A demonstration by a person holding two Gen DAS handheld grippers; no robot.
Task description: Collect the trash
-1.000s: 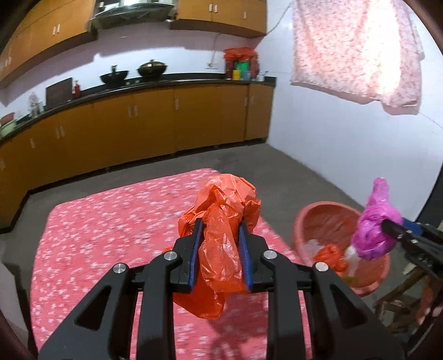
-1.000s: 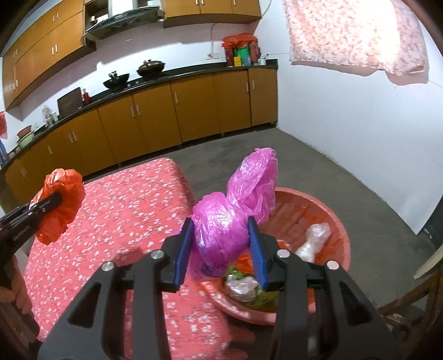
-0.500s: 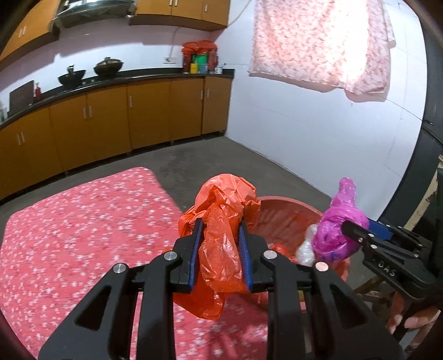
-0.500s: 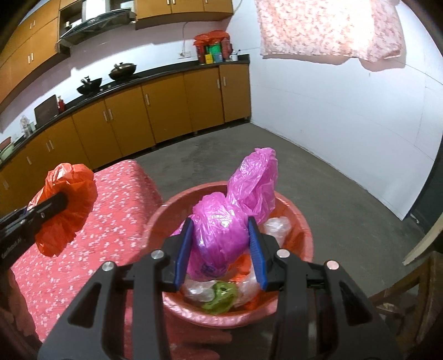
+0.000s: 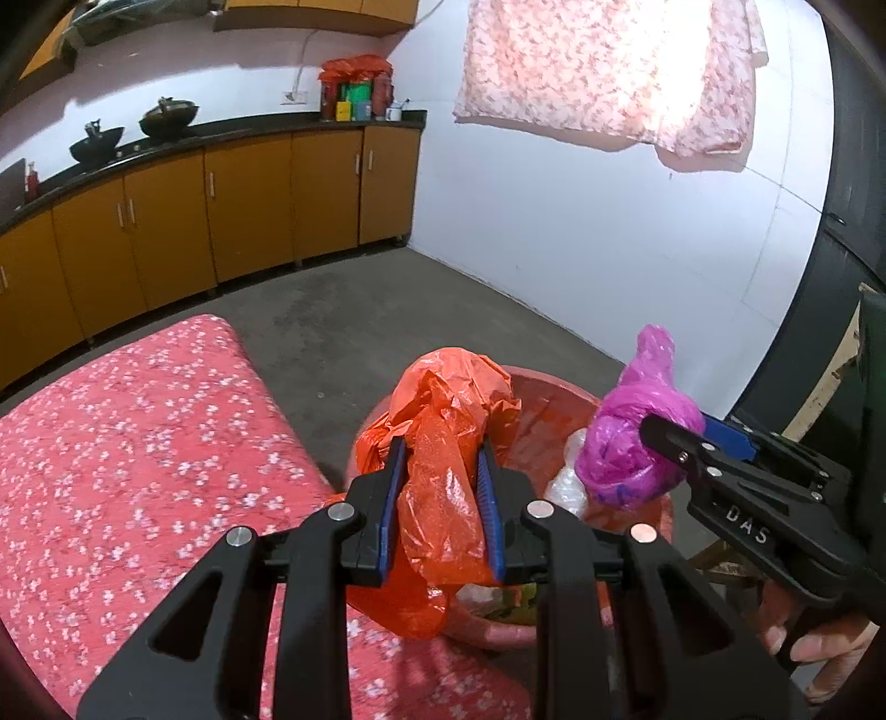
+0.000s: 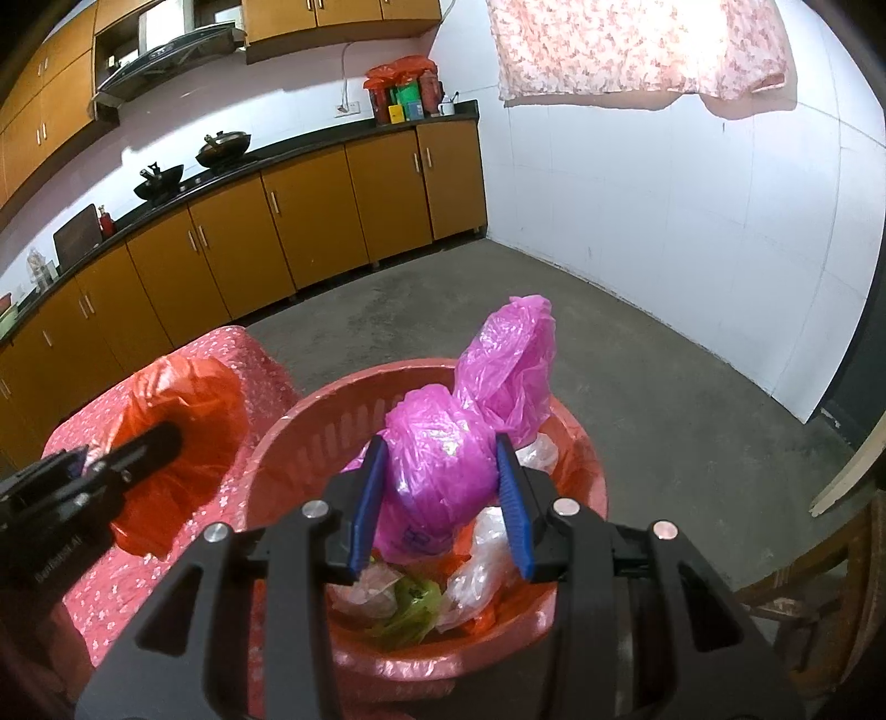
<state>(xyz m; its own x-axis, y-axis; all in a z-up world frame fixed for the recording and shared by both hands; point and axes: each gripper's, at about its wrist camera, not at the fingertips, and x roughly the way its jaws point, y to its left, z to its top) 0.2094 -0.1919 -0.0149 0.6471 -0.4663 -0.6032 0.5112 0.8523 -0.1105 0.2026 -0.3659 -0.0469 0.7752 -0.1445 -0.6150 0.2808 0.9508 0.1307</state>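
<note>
Nearest the right wrist camera, the right gripper (image 6: 443,498) has its jaws closed onto a crumpled magenta plastic bag (image 6: 459,454), which hangs directly above the red plastic basket (image 6: 310,437); clear wrappers and a green scrap already lie inside. The left gripper (image 5: 443,498) likewise pinches a crumpled orange plastic bag (image 5: 448,443), held over the near rim of the basket at the edge of the red floral tablecloth (image 5: 138,443). The step in hand looks like the drop: each bag should be well inside the rim before the jaws part, and because thin film tends to cling to the pads, a slight lowering and full opening would help it fall cleanly. The orange bag seems closer to the rim, so it probably needs a little more reach towards the middle. Beyond stand the concrete floor, brown cabinets (image 6: 332,210) and a floral cloth (image 6: 637,50) hung on the wall. Compared with a second ago, both grippers have swung from above the table to the basket, grips unchanged.
</note>
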